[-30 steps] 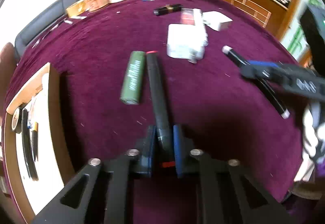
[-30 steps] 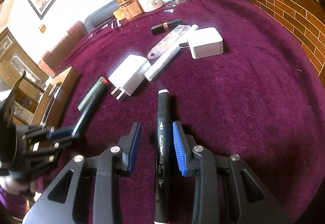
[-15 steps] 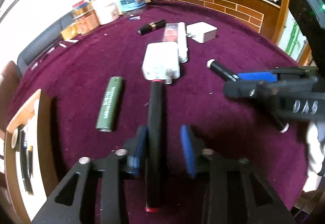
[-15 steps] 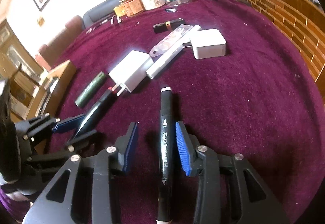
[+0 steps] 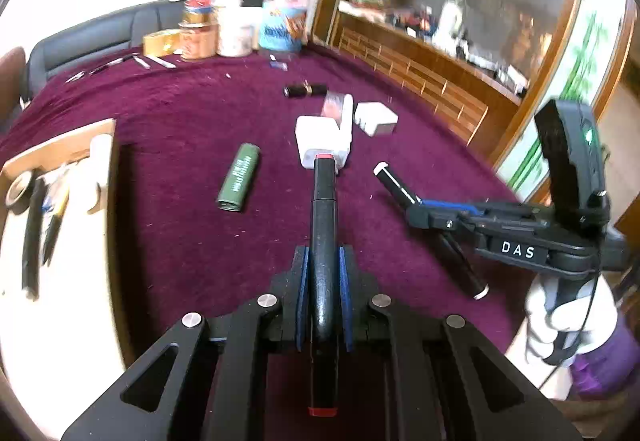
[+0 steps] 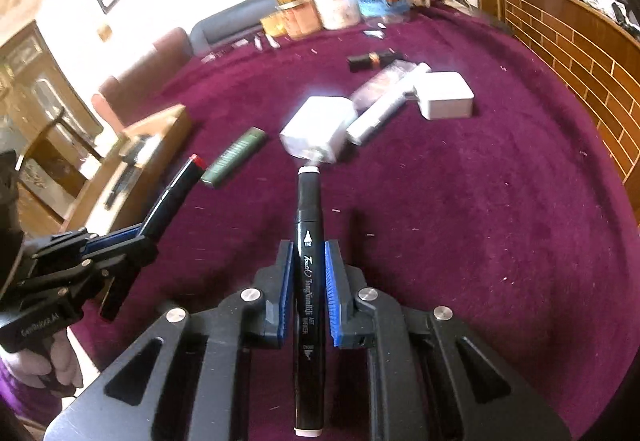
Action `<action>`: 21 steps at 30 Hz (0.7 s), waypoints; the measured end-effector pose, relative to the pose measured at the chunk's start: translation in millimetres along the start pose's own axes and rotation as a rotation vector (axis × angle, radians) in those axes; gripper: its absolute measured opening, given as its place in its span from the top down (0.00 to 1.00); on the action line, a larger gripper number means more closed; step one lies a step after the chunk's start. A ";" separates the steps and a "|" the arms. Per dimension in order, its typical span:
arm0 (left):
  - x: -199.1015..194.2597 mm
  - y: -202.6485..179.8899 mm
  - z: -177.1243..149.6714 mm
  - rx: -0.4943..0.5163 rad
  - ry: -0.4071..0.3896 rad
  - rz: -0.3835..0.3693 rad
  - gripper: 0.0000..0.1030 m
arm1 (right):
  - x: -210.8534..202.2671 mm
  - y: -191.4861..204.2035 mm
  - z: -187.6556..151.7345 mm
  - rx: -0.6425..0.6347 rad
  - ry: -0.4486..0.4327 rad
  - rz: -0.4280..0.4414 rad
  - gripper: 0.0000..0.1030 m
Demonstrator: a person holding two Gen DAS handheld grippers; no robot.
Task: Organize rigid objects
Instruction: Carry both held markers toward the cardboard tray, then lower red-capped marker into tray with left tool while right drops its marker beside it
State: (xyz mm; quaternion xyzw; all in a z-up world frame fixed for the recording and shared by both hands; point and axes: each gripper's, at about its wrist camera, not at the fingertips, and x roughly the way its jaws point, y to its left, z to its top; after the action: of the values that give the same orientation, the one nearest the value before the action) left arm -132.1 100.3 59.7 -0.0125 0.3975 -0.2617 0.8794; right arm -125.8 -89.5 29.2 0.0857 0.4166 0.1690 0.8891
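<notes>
The red-capped marker point(image 5: 324, 237) sat lengthwise between the blue pads point(image 5: 303, 297) of the left gripper point(image 5: 323, 293), both pads pressed on its barrel, so jaws clamped on it. One red end poked far past the fingertips twd the white charger point(image 5: 322, 139); the other red end stuck back under the gripper body. It looked lifted off the purple cloth point(image 5: 180, 241), tip angled up.

The white-capped marker point(image 6: 308, 281) ran the same way thru the right gripper point(image 6: 307, 289): pads point(image 6: 332, 293) had just closed in & were clamped on the printed barrel, white tip pointing far, other white end near the camera. In the left view this marker point(image 5: 394, 185) crossed the right gripper point(image 5: 418, 209) at a slant, off the cloth. A hand point(image 5: 560, 317) held that gripper's handle.

Left of the red marker lay a green lighter-shaped thing point(image 5: 239, 177), flat on the cloth, well apart from both pens. Beyond the charger: a white tube point(image 6: 380, 113) & clear pack, a second white block point(image 6: 444, 95), then a black-and-gold lipstick point(image 6: 370, 61) further off.

Far left, a wooden tray point(image 5: 60, 149) held pens & a tape roll. Jars & tins point(image 5: 236, 29) stood at the far table edge, blurred.
</notes>
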 end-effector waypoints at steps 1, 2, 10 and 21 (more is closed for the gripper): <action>-8.9 4.1 -1.3 -0.021 -0.018 -0.011 0.89 | -5.0 6.7 1.0 -0.005 -0.009 0.013 0.88; -19.7 9.0 -3.2 -0.045 -0.040 -0.018 0.89 | -10.3 16.4 3.3 -0.015 -0.019 0.031 0.88; -83.1 59.7 -17.4 -0.190 -0.168 0.018 0.89 | -32.6 92.5 21.3 -0.108 -0.076 0.175 0.88; -110.7 167.6 -25.8 -0.346 -0.144 0.212 0.89 | 35.8 172.5 54.0 -0.081 0.067 0.371 0.87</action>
State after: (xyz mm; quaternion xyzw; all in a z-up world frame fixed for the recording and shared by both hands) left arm -135.4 301.7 80.2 -0.1401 0.3718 -0.0940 0.9129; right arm -102.5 83.3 88.8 0.1197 0.4159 0.3493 0.8311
